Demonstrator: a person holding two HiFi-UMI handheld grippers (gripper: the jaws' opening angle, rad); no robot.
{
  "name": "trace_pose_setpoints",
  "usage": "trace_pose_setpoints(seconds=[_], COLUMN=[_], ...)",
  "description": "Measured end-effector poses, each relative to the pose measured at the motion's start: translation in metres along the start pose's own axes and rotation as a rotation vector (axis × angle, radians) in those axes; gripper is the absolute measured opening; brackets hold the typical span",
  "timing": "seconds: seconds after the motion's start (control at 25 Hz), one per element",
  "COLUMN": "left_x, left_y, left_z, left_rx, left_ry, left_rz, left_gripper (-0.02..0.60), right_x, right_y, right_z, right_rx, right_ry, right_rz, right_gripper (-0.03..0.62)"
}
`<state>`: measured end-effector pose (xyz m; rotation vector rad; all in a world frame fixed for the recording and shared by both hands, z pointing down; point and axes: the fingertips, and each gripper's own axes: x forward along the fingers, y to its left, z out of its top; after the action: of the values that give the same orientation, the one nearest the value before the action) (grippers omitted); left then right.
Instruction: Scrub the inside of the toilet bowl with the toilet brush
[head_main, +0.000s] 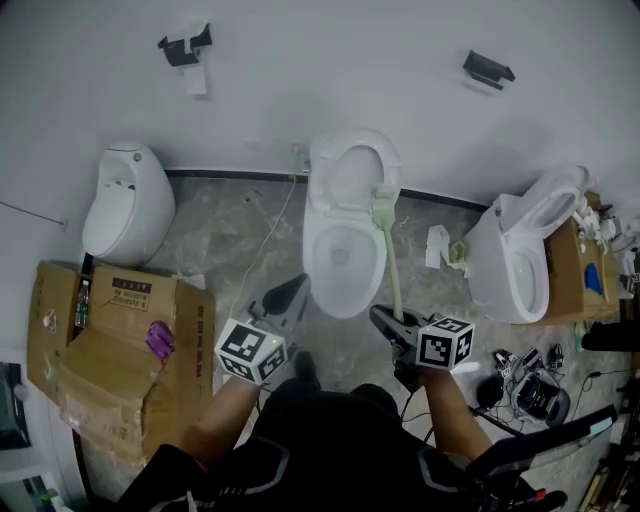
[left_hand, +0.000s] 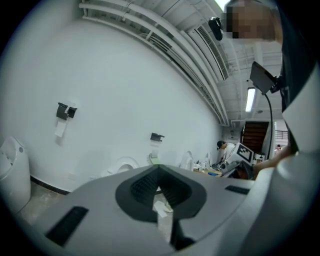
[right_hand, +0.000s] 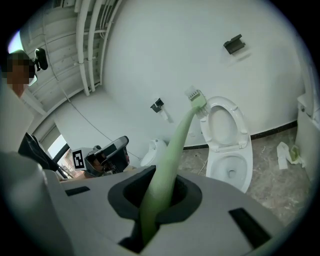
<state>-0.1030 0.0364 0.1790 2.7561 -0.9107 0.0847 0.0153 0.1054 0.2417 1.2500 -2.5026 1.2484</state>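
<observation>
Brush update: toilet brush (head_main: 393, 270) is clamped by its green handle in the right gripper (head_main: 386, 320) fingers. Its head is held up by the toilet bowl (head_main: 315, 270)'s right rim, probably lined up for dipping in. Left gripper (head_main: 288, 295) fingers are clenched on nothing and parked off the bowl's front-left edge, likely just out of the way.

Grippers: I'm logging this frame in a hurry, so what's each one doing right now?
Left gripper: closed, holding nothing.
Right gripper: closed on the green toilet brush handle.
</observation>
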Motion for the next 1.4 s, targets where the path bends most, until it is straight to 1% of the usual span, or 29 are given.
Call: trace_pose_setpoints(seconds=[0.16, 0.32, 0.48, 0.64, 0.76, 0.88, 1.0, 1.16, 1.28, 1.4], left_x=[0.01, 0.024, 0.048, 0.066, 0.086, 0.108, 0.125, 0.144, 0.155, 0.161], left_y=[0.017, 0.026, 0.028, 0.034, 0.04, 0.036, 0.033, 0.037, 0.041, 0.049], left_z=[0.001, 0.002, 0.003, 0.0, 0.004, 0.006, 0.0, -0.011, -0.017, -0.029], left_rx=[0.007, 0.004, -0.005, -0.017, -0.025, -0.028, -0.014, 0.004, 0.003, -0.009], left_ry=[0.014, 0.026, 0.028, 0.056, 0.059, 0.071, 0.095, 0.125, 0.135, 0.153], left_rz=[-0.015, -0.003, 0.008, 0.067, 0.12, 0.116, 0.113, 0.151, 0.175, 0.193], left_gripper=[0.009, 0.009, 0.009, 0.009, 0.009, 0.009, 0.008, 0.009, 0.009, 0.009], right_x=[0.017, 0.026, 0.029, 0.031, 0.03, 0.029, 0.032, 0.034, 0.037, 0.05], right_y=[-0.005, -0.018, -0.039, -0.06, -0.076, -0.091, -0.104, -0.126, -0.14, -0.154], right_z=[0.01, 0.018, 0.031, 0.042, 0.054, 0.061, 0.065, 0.069, 0.068, 0.061], right_rx=[0.01, 0.018, 0.025, 0.019, 0.007, -0.001, -0.013, 0.007, 0.019, 0.028], right_ry=[-0.01, 0.008, 0.025, 0.069, 0.096, 0.123, 0.149, 0.167, 0.185, 0.215], right_rz=[-0.002, 0.008, 0.036, 0.064, 0.09, 0.115, 0.138, 0.159, 0.172, 0.164], right_gripper=[0.023, 0.024, 0.025, 0.025, 0.024, 0.024, 0.024, 0.023, 0.023, 0.023])
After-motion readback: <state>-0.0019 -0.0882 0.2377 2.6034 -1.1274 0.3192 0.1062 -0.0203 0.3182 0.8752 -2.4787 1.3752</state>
